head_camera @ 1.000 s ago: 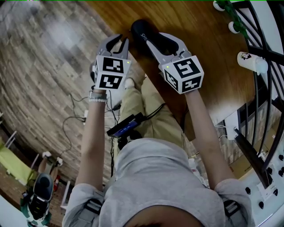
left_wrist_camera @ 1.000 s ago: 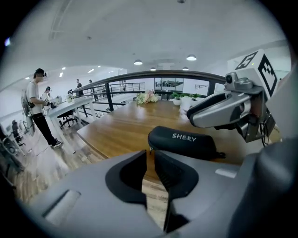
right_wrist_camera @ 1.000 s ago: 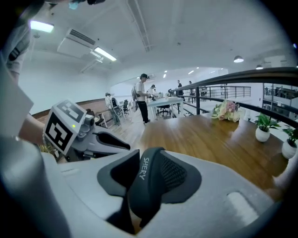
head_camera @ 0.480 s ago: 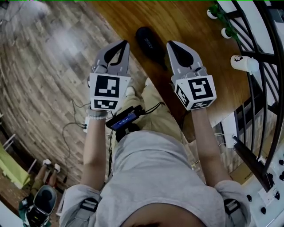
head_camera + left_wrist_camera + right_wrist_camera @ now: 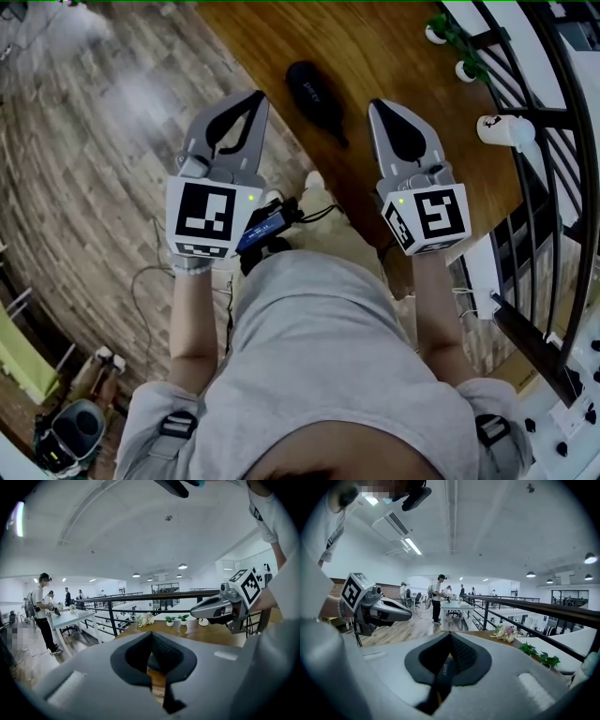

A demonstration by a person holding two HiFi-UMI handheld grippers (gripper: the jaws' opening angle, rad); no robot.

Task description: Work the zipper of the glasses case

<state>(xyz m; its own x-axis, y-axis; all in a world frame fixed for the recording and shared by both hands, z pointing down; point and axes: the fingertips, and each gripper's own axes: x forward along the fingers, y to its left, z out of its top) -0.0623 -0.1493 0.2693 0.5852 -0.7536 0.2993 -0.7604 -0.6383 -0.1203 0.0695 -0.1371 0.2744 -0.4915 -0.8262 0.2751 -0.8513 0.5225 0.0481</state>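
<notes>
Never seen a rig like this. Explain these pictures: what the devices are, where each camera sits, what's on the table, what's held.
A person holds a two-jaw gripper in each hand: the left gripper and the right gripper. The head view looks down from the person's head; the other two views ride on the grippers, looking along their jaws. On the wooden table lies a black glasses case; small potted plants stand by the railing. Both grippers are shut, empty, short of the case.

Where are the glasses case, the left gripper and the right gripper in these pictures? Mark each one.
glasses case point(image 5: 312, 92): head view, middle of its dark shell.
left gripper point(image 5: 258, 97): head view, tip where its shut jaws meet.
right gripper point(image 5: 375, 105): head view, tip where its shut jaws meet.
</notes>
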